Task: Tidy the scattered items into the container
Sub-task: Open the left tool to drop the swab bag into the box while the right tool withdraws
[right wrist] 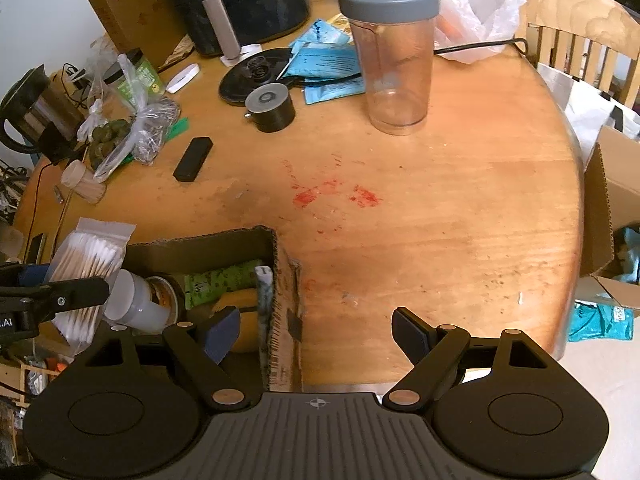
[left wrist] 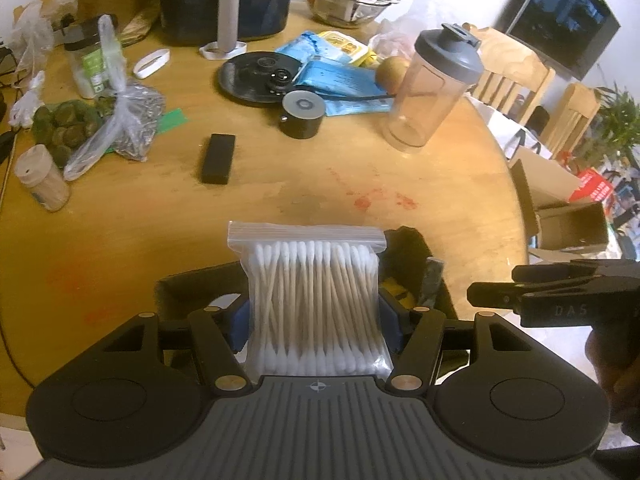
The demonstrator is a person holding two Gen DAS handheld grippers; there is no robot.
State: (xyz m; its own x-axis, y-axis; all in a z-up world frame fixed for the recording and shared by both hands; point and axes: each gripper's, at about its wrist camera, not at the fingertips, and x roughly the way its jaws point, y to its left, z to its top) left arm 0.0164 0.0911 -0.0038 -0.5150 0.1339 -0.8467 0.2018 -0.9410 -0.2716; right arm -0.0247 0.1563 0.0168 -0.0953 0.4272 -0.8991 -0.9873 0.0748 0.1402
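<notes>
The left gripper [left wrist: 316,320] clenched a zip bag of cotton swabs [left wrist: 316,304], swabs lengthwise along its downward-tilted fingers, above the cardboard box [right wrist: 280,280] at the table's [right wrist: 440,220] near edge. Beside it, the right gripper [right wrist: 316,334] stood released, empty.

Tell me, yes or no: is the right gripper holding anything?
No. In the right wrist view the right gripper stands wide open with only bare table between its fingers.
</notes>
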